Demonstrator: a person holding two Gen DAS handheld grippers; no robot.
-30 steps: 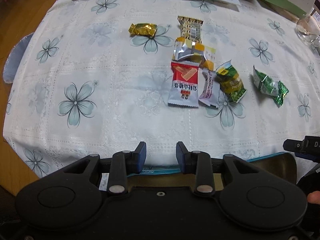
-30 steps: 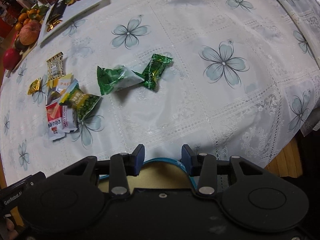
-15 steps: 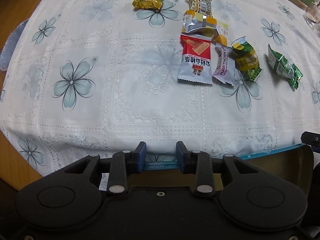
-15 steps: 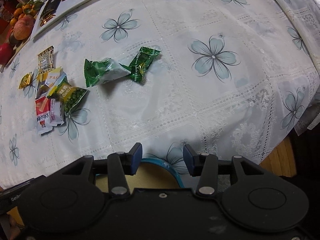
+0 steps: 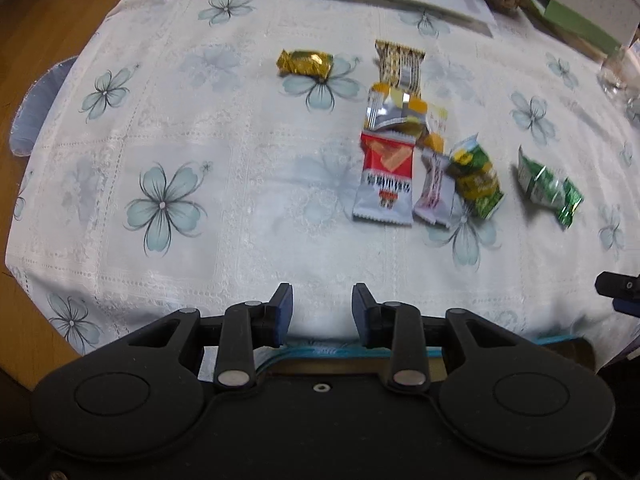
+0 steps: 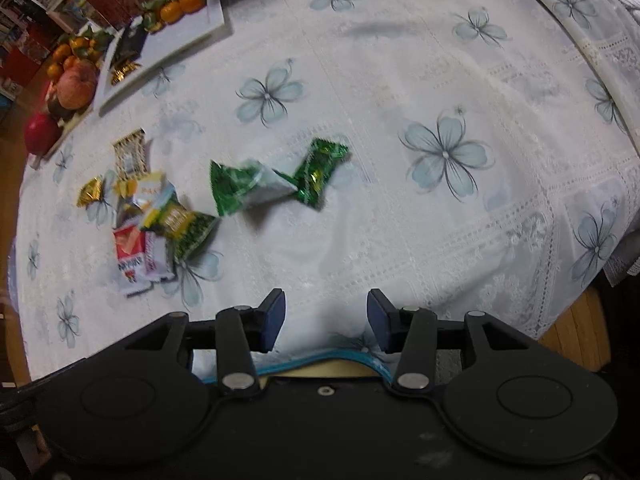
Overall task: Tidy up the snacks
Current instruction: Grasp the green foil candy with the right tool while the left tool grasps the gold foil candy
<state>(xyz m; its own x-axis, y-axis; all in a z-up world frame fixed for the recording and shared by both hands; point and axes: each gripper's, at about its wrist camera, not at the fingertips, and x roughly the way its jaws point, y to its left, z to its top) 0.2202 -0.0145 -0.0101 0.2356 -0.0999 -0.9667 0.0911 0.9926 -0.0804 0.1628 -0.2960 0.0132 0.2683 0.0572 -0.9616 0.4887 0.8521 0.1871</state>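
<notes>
While both grippers hang over the near edge of the bench, neither has hold of anything. The left gripper has its fingers partly apart with only tablecloth showing in the gap. The right gripper stands a little wider, likewise with nothing between its fingers.

All the snacks lie loose toward the middle of the bench, well ahead of both sets of fingers. In the left view the main cluster sits ahead and to the right: a red-and-white packet with a pale packet touching its right side, a yellow-green packet just beyond, and a silver-and-yellow packet overlapping the red one's far end. A gold candy lies apart on the far left. In the right view a pair of green packets, touching tip to tip, lies ahead and slightly left, nearest that gripper.

Judging by this, the right hand is better placed for the green pair, the left for the cluster. The red-and-white packet's long axis runs away from the near edge, so the left fingers, which open crosswise, should span its narrow width without turning.
</notes>
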